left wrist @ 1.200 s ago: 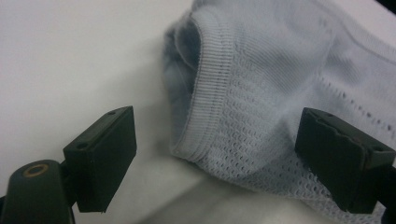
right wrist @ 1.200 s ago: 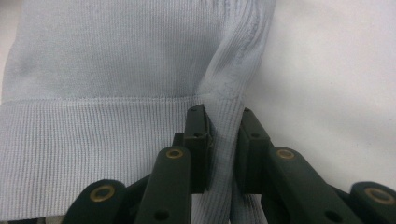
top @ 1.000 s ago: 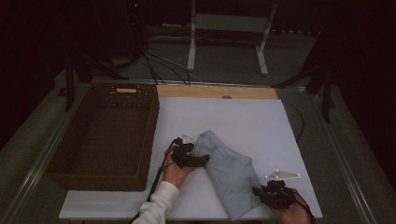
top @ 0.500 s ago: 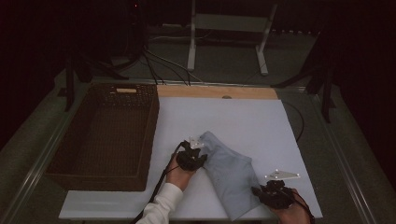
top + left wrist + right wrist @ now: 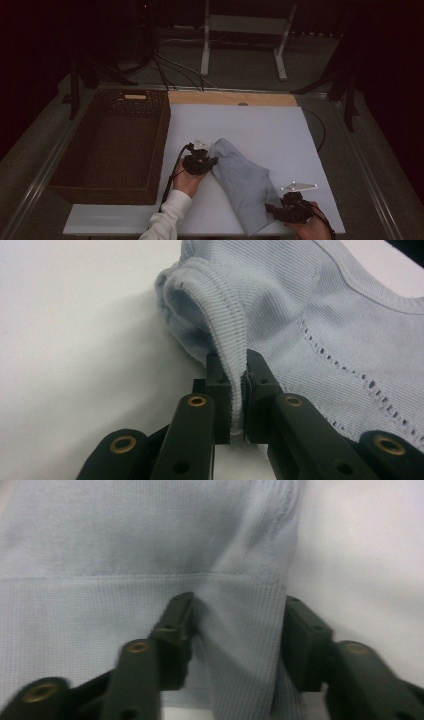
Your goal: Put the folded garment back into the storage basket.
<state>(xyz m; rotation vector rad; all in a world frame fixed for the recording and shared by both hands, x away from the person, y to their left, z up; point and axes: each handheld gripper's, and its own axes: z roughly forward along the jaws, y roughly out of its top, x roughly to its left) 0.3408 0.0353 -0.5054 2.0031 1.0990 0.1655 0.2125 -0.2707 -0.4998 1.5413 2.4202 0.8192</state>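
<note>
A light blue ribbed garment (image 5: 245,182) lies folded in a long diagonal on the white board (image 5: 260,120). At its upper left end, my left gripper (image 5: 212,161) has just closed; in the left gripper view the jaws of this gripper (image 5: 228,365) pinch the garment's ribbed hem (image 5: 220,300), which arches up from them. My right gripper (image 5: 272,207) is at the garment's lower end near the front edge. Its jaws (image 5: 235,615) have just been opening and stand apart, with a raised fold of the cloth (image 5: 125,540) loose between them.
A dark wicker basket (image 5: 107,187) stands along the left side of the board. A wooden strip (image 5: 230,98) borders the board's far edge. A metal stand (image 5: 240,25) and cables sit on the floor beyond. Black cables trail from both grippers.
The left gripper has shifted slightly toward the garment's upper end and shut on its hem. The right hand has stayed at the lower end.
</note>
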